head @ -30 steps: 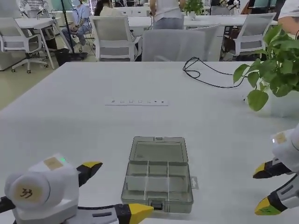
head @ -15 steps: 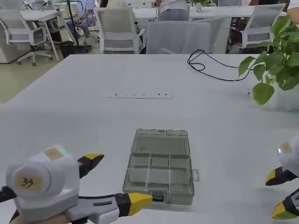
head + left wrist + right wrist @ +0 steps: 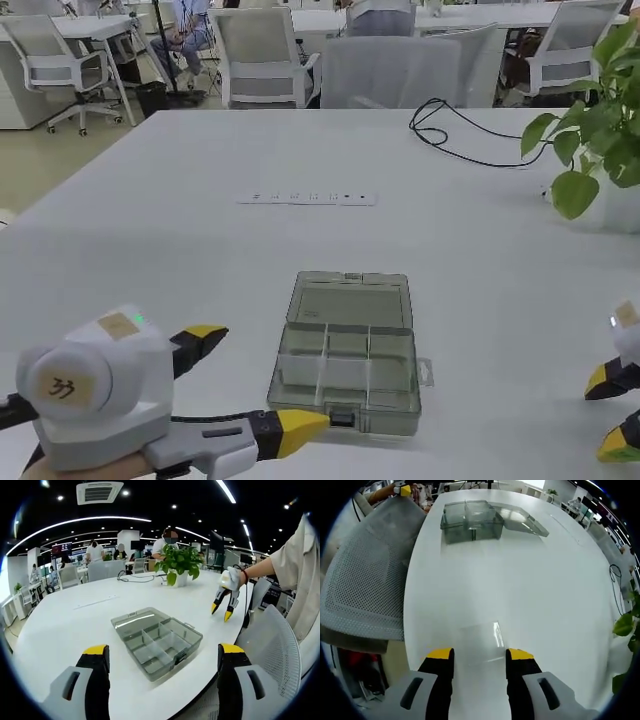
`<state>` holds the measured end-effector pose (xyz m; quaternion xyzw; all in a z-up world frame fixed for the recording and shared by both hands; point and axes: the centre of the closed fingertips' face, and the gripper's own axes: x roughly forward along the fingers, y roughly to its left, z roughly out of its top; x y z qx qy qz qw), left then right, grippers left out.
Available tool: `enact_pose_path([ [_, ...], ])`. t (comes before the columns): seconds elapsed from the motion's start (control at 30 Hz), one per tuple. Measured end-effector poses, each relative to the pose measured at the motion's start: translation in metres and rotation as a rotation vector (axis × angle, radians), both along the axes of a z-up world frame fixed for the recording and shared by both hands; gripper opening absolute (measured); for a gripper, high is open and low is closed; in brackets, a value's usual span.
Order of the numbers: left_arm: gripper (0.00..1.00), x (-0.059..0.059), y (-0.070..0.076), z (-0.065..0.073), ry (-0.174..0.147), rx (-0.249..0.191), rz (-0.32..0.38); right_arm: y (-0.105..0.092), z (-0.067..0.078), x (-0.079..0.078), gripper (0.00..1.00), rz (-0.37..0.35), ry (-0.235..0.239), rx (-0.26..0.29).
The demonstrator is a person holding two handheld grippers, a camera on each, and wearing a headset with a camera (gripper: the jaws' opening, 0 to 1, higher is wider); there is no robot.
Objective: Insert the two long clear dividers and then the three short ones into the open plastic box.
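Lower centre in the right gripper view, a clear divider (image 3: 480, 635) lies flat just beyond the parted, empty jaws of your right gripper (image 3: 480, 654); judge it light, thin, slippery, so pinch one edge.

I work at a big white table (image 3: 200, 250). A black cable (image 3: 450, 135) lies in loops on its far side, and a flat white strip (image 3: 307, 198) sits in the middle. A green plant (image 3: 590, 130) in a white pot (image 3: 622, 222) stands on the right. Behind the table are grey chairs (image 3: 262, 55) and more white desks (image 3: 60, 25), where people (image 3: 185, 25) sit. The floor (image 3: 45, 170) is pale. In the left gripper view the ceiling (image 3: 150, 495) is dark, with long bright lights (image 3: 227, 491) and a square vent (image 3: 100, 491). A grey mesh chair (image 3: 365, 580) stands close by the table edge.
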<state>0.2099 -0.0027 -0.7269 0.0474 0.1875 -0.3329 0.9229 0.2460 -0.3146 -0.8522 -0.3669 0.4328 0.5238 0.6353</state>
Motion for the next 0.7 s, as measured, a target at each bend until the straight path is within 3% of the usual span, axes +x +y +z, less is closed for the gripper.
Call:
enact_pose_path([
  [0.2, 0.9, -0.0003, -0.0003, -0.0014, 0.005, 0.01, -0.003, -0.0045, -0.0012, 0.005, 0.39, 0.002, 0.001, 0.006],
  [0.33, 0.89, -0.0004, 0.0001, -0.0009, 0.006, 0.008, -0.002, -0.0024, 0.001, 0.0023, 0.34, 0.002, -0.002, 0.006],
  [0.7, 0.85, -0.0045, -0.0014, 0.0006, 0.012, 0.005, -0.023, 0.002, 0.0044, -0.0035, 0.32, 0.01, -0.011, -0.01],
])
